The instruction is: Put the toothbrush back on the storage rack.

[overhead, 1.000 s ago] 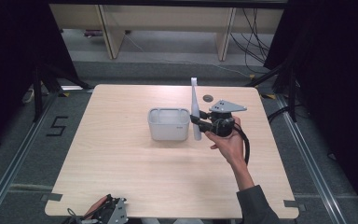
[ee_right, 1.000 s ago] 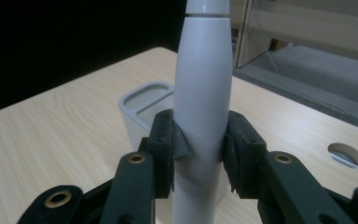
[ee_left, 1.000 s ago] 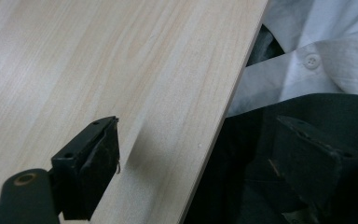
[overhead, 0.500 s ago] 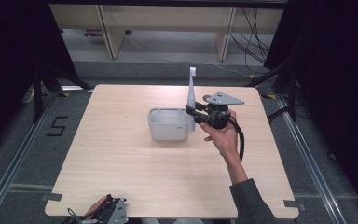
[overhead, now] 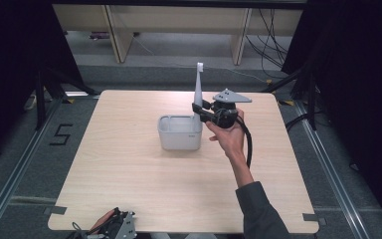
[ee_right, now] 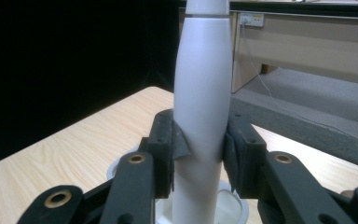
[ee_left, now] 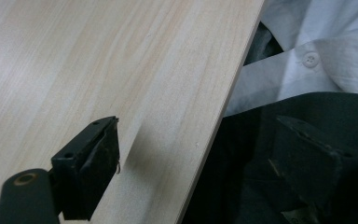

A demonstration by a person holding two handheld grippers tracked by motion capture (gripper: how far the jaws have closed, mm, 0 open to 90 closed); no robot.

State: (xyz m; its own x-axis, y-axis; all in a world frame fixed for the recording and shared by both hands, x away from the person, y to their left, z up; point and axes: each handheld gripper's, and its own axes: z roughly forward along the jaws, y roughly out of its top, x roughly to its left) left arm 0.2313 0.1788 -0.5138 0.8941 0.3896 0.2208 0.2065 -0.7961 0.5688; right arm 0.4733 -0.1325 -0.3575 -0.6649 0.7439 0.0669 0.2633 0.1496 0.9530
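The right tongs (overhead: 197, 110) are closed on a white toothbrush (overhead: 198, 89), pads (ee_right: 175, 142) pressing its thick handle from both sides in the right gripper view. The toothbrush stands upright, head at the top, with its lower end at the right rim of a grey bin (overhead: 179, 132); whether it reaches inside cannot be told for sure. In the right gripper view the handle (ee_right: 200, 102) rises straight between the jaws, with the bin's pale rim (ee_right: 116, 169) below it. The hand (overhead: 229, 134) holding these tongs comes in from the table's near edge on the right, forearm stretched toward the middle. The bin sits about mid-table, a little toward the far edge. The left tongs (overhead: 114, 226) rest at the near edge toward the left corner; in the left gripper view their jaws stand wide apart with nothing between them, one over the table (ee_left: 121, 70), the other past its edge over dark clothing.
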